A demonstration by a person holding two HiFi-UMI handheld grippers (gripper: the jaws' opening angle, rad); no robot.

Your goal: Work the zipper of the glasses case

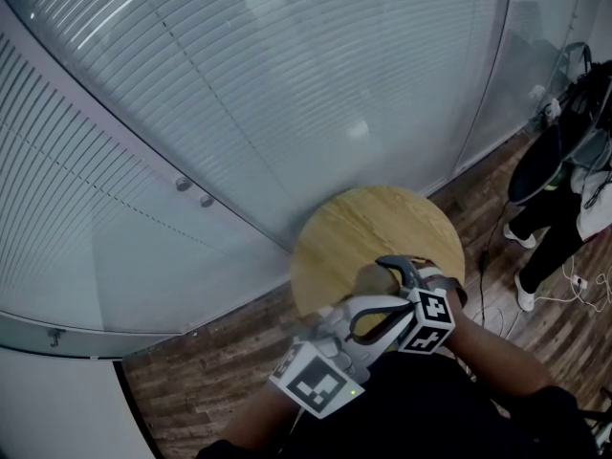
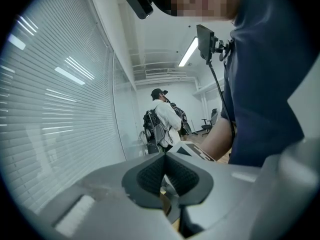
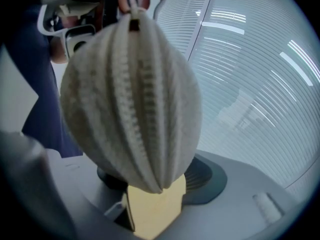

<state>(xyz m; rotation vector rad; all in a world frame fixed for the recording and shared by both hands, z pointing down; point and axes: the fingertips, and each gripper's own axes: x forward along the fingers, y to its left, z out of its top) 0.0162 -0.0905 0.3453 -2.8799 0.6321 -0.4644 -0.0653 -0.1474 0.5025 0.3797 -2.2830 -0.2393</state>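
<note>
Grip on the glasses case (image 3: 132, 99) belongs to the right gripper (image 3: 157, 184): its jaws stand wide apart with the pale ribbed case clamped by its lower tip between the pads, and the rest of the case rises on end away from that camera. Up the middle of the facing side runs the zipper (image 3: 146, 99), closed along the stretch that shows, and the small brown pull (image 3: 134, 23) sits right at the far top end.

Over to the left gripper (image 2: 165, 159) now, and its jaws are pressed tight together, ribbed pads meeting with no gap (whether the pull is nipped between them, neither gripper view settles). From the right gripper's camera, parts of the left gripper hang just above that pull.

Down from the head camera, both grippers crowd together over the near edge of the round wooden table (image 1: 368, 220). The left one is nearer and to the left, the right one just beyond it, and the case shows as a brownish lump between them, over the tabletop.

Behind the table a wall of slatted blinds (image 1: 287, 84) sweeps across the far side, with wood floor (image 1: 210, 376) at its foot. Far off in the left gripper view, a person (image 2: 162, 116) with a backpack stands by the blinds
</note>
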